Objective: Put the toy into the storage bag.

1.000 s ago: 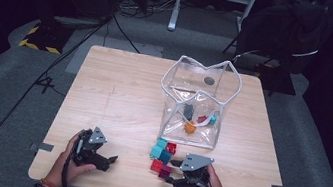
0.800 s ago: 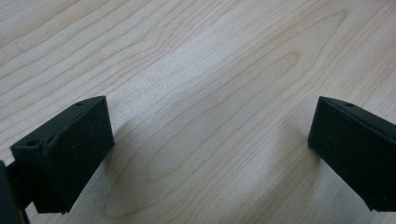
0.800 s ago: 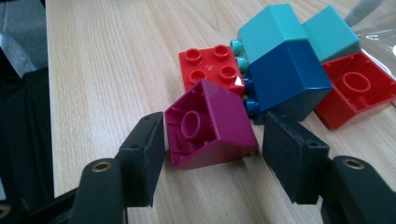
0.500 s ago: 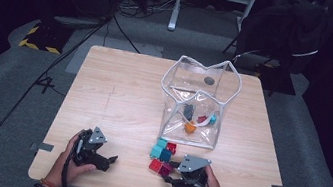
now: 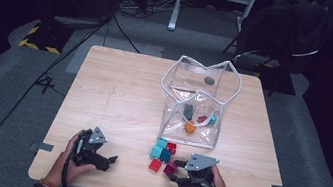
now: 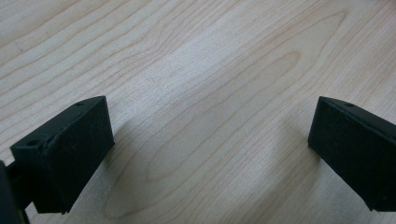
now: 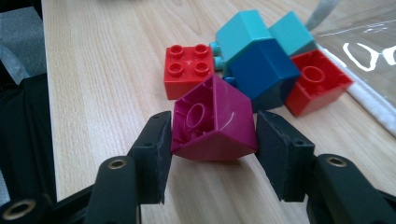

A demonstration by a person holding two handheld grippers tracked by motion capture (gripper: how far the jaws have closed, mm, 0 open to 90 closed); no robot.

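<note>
- Near the table's front edge, the right gripper [image 7: 212, 154] has just closed its jaws on the magenta brick [image 7: 214, 122], beside the brick pile [image 5: 162, 149]
- left gripper [image 5: 106, 160] gapes wide over bare table [image 6: 210, 70]

Magenta block [image 7: 215, 122], tilted, clamped between jaws

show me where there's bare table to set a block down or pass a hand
The left half of the table is bare wood, from the far edge down to the left gripper. It is crowded front right: loose blocks sit between the clear bag and the right gripper, which is clamped on a magenta block.
</note>
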